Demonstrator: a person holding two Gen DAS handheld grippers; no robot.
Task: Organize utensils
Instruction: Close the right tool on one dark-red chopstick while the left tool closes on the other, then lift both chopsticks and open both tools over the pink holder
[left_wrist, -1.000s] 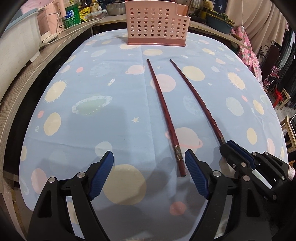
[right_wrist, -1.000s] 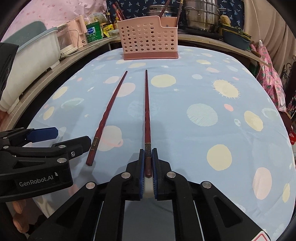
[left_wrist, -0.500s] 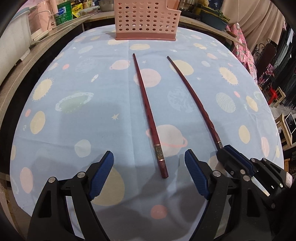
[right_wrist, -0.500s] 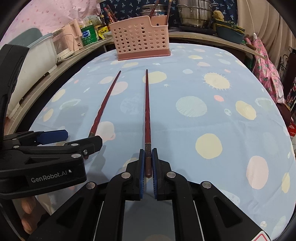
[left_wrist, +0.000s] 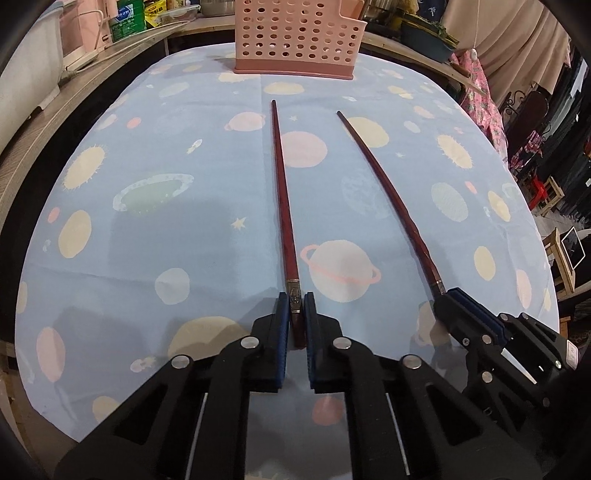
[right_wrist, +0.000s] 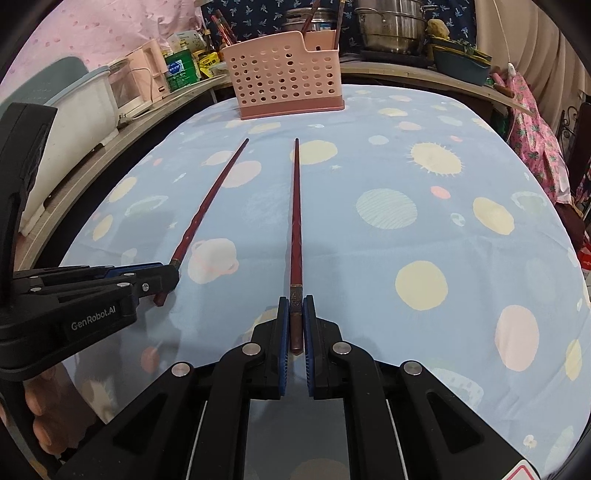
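Note:
Two long dark-red chopsticks lie side by side on the blue planet-print tablecloth (left_wrist: 166, 229), tips toward a pink perforated utensil basket (left_wrist: 299, 40) at the far edge. My left gripper (left_wrist: 295, 299) is shut on the thick end of the left chopstick (left_wrist: 282, 192). My right gripper (right_wrist: 295, 301) is shut on the thick end of the right chopstick (right_wrist: 296, 214). Each wrist view shows the other gripper beside it: the right gripper (left_wrist: 448, 295) on the right chopstick (left_wrist: 391, 192), the left gripper (right_wrist: 166, 273) on the left chopstick (right_wrist: 210, 199). The basket (right_wrist: 284, 81) holds other utensils.
A wooden counter (right_wrist: 147, 110) curves around the table's left and back with a pink appliance (right_wrist: 129, 85), a green tin (right_wrist: 181, 70) and steel pots (right_wrist: 391, 26). A person's fingers (right_wrist: 40, 406) hold the left tool. Floral fabric (left_wrist: 484, 99) and stools stand to the right.
The left gripper's jaws, wide apart before, have shut around the left chopstick's thick end. The right gripper has stayed shut on its chopstick.

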